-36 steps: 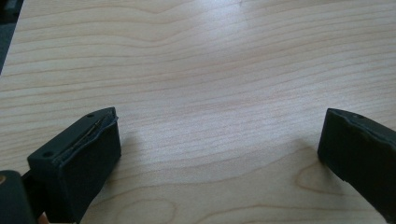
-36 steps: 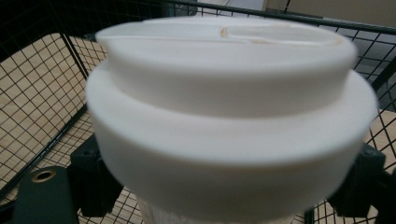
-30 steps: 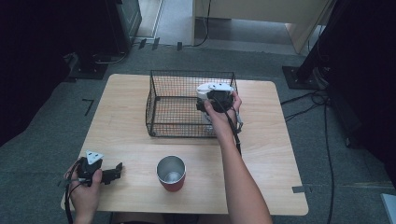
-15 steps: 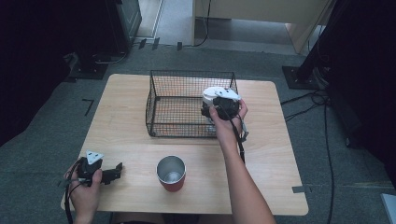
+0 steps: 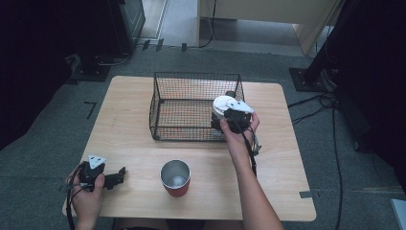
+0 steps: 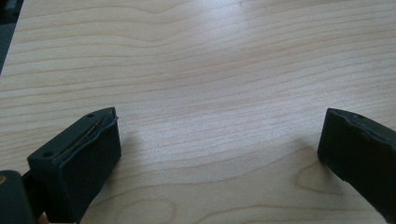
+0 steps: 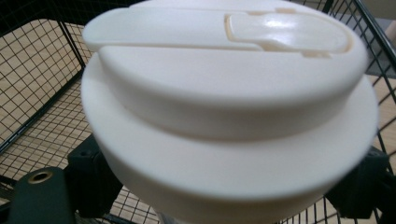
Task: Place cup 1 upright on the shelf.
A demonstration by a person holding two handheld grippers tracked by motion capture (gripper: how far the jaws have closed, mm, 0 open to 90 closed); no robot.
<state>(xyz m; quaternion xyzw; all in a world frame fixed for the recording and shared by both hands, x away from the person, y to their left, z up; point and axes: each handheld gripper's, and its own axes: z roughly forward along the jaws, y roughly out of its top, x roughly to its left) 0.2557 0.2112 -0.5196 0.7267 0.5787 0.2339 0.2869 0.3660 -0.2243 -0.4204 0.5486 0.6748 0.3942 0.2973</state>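
A: White lid (image 7: pixel 229 107), big in the right gripper view, a round cup lid with a flip tab on top, sitting between the two black jaws of the right gripper (image 5: pixel 233 120).

B: And from the high view that lid (image 5: pixel 224 105) is over the near right corner of the black wire basket (image 5: pixel 163 103), just at its rim.

A: The jaws have just been opening, with the lid between them. They flank its lower rim on both sides; whether the pads press it right now, I cannot tell.

B: Down at the near left corner of the wooden table (image 5: pixel 282 158), the left gripper (image 5: pixel 116 176) rests low in the person's left hand (image 5: pixel 86 199).

A: Its jaws stand spread wide, bare wood grain between them in the left gripper view, nothing pinched.

B: Between the two arms, a red steel tumbler (image 5: pixel 175 178) stands upright near the front edge, mouth uncovered, well apart from the lid.

A: Basket floor shows the table through the mesh.
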